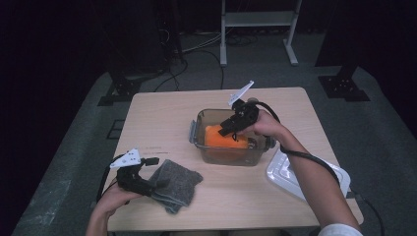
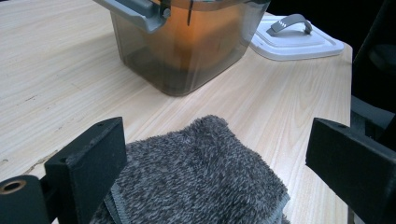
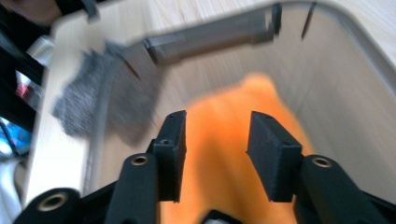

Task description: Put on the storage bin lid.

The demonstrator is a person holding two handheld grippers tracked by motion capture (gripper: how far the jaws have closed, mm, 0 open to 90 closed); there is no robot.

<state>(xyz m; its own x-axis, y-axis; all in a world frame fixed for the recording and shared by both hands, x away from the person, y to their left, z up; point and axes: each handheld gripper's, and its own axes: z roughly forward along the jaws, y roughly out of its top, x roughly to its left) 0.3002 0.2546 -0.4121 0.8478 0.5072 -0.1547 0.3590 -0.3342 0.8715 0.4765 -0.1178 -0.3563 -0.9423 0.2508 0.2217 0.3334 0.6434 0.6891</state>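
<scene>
An orange cloth (image 1: pixel 222 141) lies inside a clear plastic container (image 1: pixel 227 158) at the middle of the table. My right gripper (image 1: pixel 229 130) points down into the container, just above the cloth. In the right gripper view its jaws (image 3: pixel 215 149) stand apart, with the orange cloth (image 3: pixel 224 191) below and between them and neither pad pressing on it. A folded grey towel (image 1: pixel 179 184) lies near the front left. My left gripper (image 1: pixel 154 173) is at its left edge, open wide. Its jaws (image 2: pixel 215 163) straddle the grey towel (image 2: pixel 201 172) without touching its sides.
The container's white lid (image 1: pixel 287 172) with a grey handle lies flat at the front right, partly under the right forearm. The container (image 2: pixel 187 51) has grey latches on its ends. Bare tabletop (image 1: pixel 162 115) stretches to the back left.
</scene>
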